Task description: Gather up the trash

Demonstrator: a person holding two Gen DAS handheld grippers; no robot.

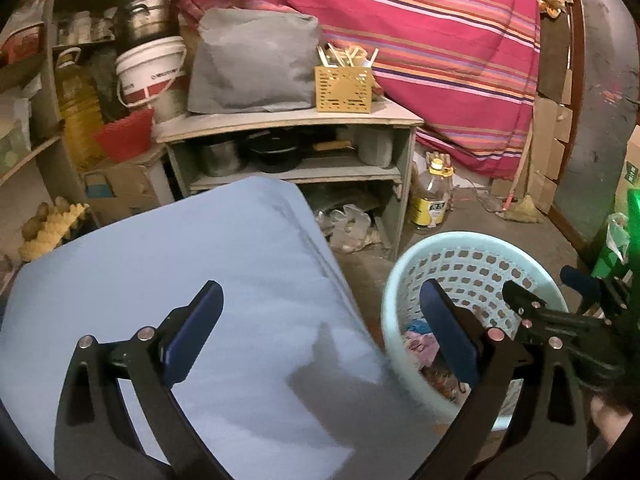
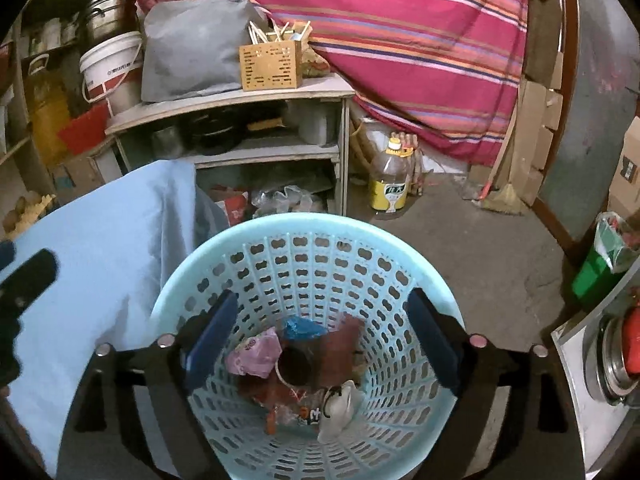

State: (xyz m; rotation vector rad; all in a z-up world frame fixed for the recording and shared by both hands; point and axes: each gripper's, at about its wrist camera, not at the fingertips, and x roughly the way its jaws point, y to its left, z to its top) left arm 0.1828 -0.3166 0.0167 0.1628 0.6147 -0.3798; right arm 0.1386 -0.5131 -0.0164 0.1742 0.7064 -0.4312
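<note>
A light blue perforated basket [image 2: 308,248] stands on the floor and holds trash: a pink wrapper [image 2: 254,354], a blue wrapper [image 2: 302,326], a dark cup [image 2: 294,368] and a white piece [image 2: 338,408]. My right gripper [image 2: 320,344] is open and empty, directly above the basket's mouth. My left gripper [image 1: 320,336] is open and empty, over the right edge of a table covered in a light blue cloth [image 1: 200,280]. The basket [image 1: 472,264] shows at the right in the left wrist view, with the right gripper [image 1: 536,312] above it.
A grey shelf unit [image 1: 288,124] with pots, a grey bag and a yellow utensil holder [image 1: 344,88] stands behind. An oil bottle [image 2: 390,180] stands on the floor. A striped red cloth [image 2: 400,40] hangs behind. A green bin [image 2: 600,264] is at right.
</note>
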